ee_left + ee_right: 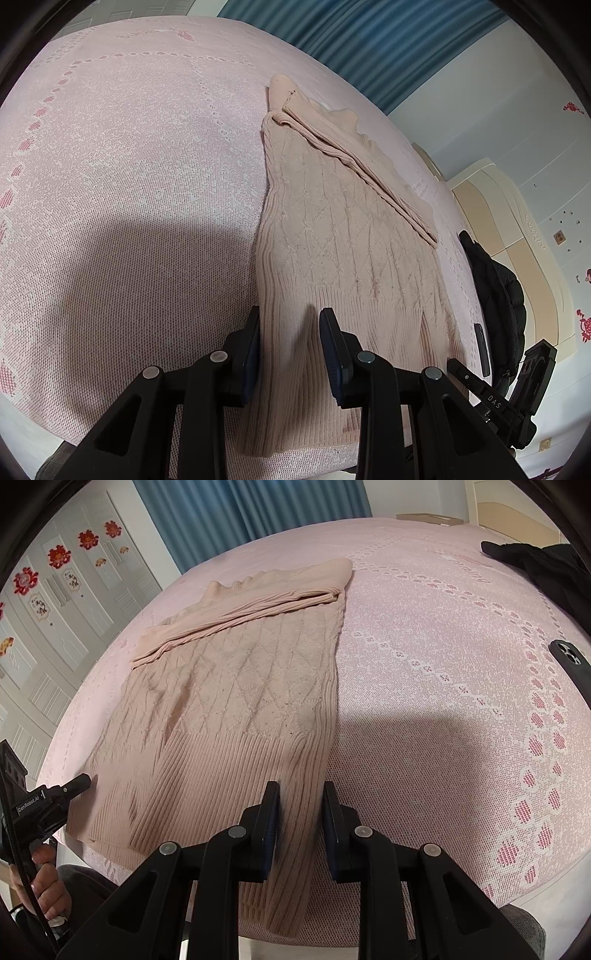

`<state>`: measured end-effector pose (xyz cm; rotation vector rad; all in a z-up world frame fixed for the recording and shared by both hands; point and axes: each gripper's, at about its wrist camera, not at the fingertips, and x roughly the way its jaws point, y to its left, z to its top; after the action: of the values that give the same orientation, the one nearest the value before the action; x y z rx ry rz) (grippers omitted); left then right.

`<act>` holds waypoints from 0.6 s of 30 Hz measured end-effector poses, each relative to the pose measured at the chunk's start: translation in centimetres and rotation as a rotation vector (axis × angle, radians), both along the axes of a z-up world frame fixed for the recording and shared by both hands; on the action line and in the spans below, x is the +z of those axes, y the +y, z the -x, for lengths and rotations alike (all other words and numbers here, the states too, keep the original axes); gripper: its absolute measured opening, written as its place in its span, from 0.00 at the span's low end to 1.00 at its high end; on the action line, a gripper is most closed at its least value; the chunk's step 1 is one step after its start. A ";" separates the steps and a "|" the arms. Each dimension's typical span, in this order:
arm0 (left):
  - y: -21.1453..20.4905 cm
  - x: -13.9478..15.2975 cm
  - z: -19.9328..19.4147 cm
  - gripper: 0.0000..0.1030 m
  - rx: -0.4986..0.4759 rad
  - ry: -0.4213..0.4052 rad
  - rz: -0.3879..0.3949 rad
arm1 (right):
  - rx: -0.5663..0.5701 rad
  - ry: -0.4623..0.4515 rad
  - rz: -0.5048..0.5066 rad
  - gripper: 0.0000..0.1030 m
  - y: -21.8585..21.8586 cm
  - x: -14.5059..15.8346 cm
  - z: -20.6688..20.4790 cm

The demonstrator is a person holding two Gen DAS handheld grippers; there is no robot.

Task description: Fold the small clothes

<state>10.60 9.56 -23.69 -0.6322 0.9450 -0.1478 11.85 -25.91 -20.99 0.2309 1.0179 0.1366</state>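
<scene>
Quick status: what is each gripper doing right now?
Left gripper: shut on the sweater hem, near its left corner.
Right gripper: shut on the sweater's right hem edge.

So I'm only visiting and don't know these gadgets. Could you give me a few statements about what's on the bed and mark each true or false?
1. The sweater lies on a pink bedspread. True.
2. The sweater is dark green. False: it is pale peach-pink.
3. A phone lies on the bedspread, to the right in the right wrist view. True.
4. The curtain behind the bed is red. False: it is blue.
5. A sleeve is folded across the sweater's upper part. True.
6. The left hand-held gripper is far from the sweater. False: the ribbed hem lies between its fingers.
</scene>
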 end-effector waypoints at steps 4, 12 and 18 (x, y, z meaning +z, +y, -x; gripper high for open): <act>0.0 0.0 0.0 0.28 0.000 0.000 0.000 | 0.000 0.000 0.000 0.22 0.0 0.0 0.0; 0.0 0.0 0.0 0.28 0.001 0.000 0.000 | 0.003 0.000 0.004 0.22 0.0 0.0 0.0; 0.0 0.0 0.0 0.28 0.000 0.000 -0.001 | 0.003 0.000 0.005 0.22 0.0 0.0 0.0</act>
<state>10.58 9.55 -23.66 -0.6316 0.9450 -0.1477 11.84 -25.87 -21.00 0.2245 1.0183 0.1372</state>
